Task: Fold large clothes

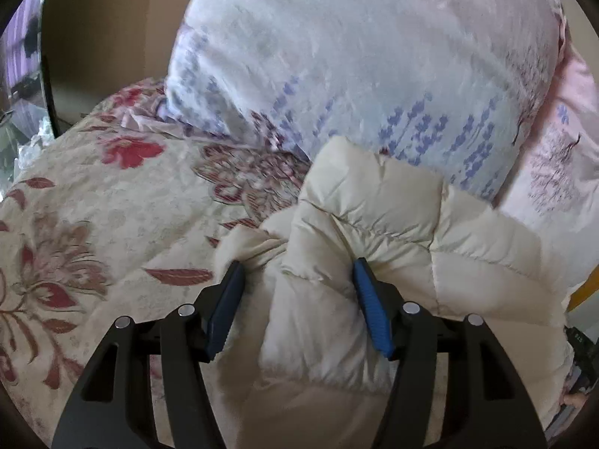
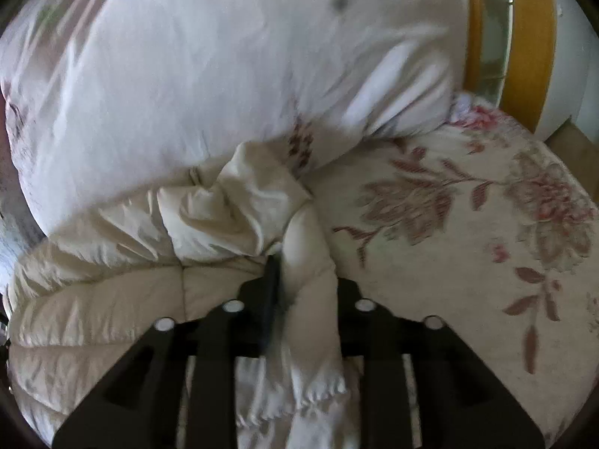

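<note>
Both tools have hold of the cream quilted down jacket (image 1: 374, 232), which lies bunched on the floral bedspread (image 1: 93, 194) near the head of the bed, its far edge pushed against the big white quilt printed with lavender sprigs (image 1: 355, 56).

The left gripper (image 1: 297, 280) has its blue-padded fingers pressed into either side of a thick puffy fold, clamped on it though standing fairly wide. The right gripper (image 2: 305, 280) pinches a narrow rolled edge of the same jacket between its dark fingers — the gathered hem trails back under the tool.

To fold this well, I would lift both grips together and keep them level, so the slippery padded cloth does not sag or twist between them. Then carry the held edge over onto the flat part of the jacket before letting go. The fill is springy and will likely puff back, so a press along the crease should help.

The bed is soft and uneven. A yellow wooden frame (image 2: 531, 37) stands past its far right corner.
</note>
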A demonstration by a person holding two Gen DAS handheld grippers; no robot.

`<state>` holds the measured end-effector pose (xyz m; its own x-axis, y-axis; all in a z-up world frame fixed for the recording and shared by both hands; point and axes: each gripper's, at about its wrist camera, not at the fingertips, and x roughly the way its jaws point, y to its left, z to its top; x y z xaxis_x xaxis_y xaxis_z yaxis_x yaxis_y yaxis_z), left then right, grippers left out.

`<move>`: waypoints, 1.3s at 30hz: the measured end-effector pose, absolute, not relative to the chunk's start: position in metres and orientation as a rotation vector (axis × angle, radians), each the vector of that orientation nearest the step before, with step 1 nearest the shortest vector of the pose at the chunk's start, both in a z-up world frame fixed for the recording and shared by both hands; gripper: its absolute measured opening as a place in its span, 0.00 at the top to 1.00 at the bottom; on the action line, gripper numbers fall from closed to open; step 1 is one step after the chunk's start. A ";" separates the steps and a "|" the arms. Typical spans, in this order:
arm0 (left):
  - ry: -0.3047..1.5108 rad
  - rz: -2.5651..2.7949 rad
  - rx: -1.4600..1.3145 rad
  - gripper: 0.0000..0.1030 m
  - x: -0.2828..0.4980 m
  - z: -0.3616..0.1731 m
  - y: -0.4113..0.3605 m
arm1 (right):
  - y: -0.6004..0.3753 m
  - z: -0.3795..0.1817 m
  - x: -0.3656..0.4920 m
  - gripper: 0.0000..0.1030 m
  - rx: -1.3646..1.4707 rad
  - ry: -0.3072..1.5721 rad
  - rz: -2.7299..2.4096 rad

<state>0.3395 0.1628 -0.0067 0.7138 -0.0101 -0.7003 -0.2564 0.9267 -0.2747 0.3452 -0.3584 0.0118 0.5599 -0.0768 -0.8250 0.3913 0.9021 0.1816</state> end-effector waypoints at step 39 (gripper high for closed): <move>0.753 -0.041 -0.724 0.27 0.242 -0.015 0.226 | -0.417 0.052 0.214 0.19 0.769 0.890 -0.288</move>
